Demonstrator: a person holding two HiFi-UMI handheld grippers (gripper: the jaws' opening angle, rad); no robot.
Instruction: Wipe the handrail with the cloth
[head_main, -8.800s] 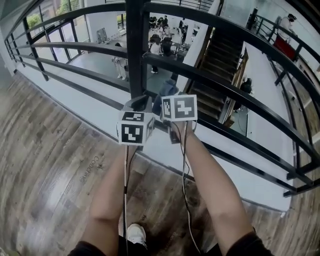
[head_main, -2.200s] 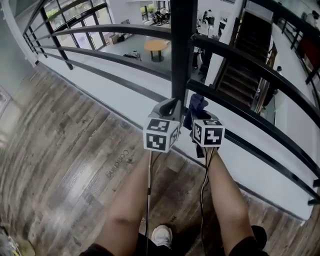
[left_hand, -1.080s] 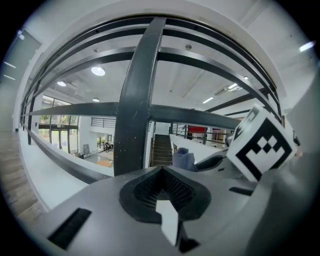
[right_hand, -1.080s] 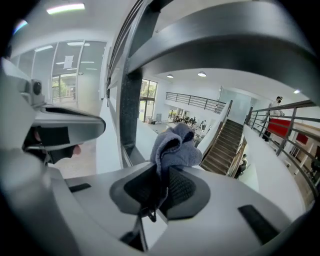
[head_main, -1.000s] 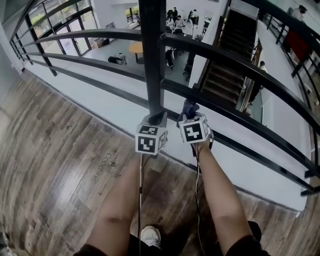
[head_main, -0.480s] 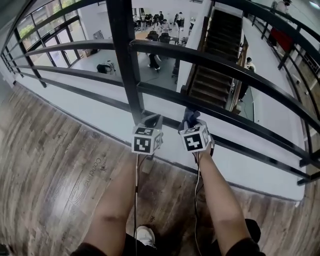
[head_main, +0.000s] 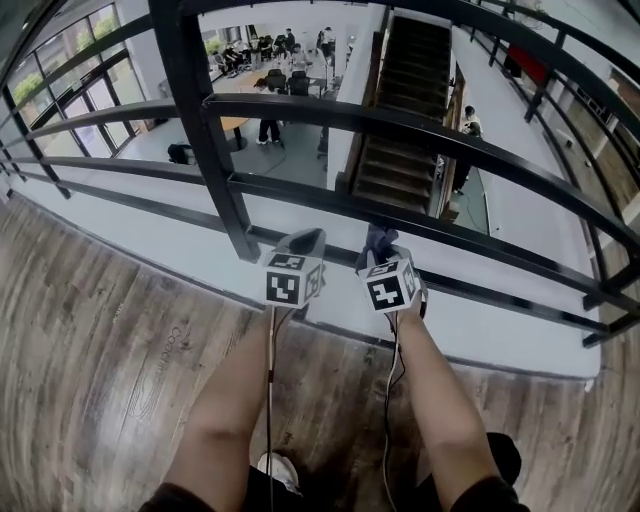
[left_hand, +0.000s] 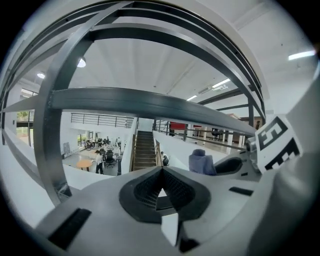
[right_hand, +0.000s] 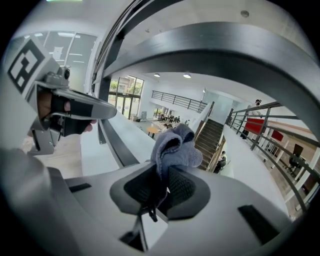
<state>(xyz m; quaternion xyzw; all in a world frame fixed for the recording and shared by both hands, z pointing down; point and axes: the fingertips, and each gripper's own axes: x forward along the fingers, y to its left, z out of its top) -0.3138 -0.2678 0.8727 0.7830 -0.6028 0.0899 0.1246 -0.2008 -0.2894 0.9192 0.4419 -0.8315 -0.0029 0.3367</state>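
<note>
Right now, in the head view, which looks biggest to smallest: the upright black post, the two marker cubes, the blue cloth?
1. upright post: largest.
2. left cube and right cube: alike, so unranked.
3. cloth: smallest, though the right cube hides part of it.

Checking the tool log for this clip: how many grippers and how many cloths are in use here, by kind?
Grippers: 2, the left gripper, shut and empty, and the right gripper.
Cloths: 1, the grey-blue cloth, pinched by the right gripper.
Total: 3.
</note>
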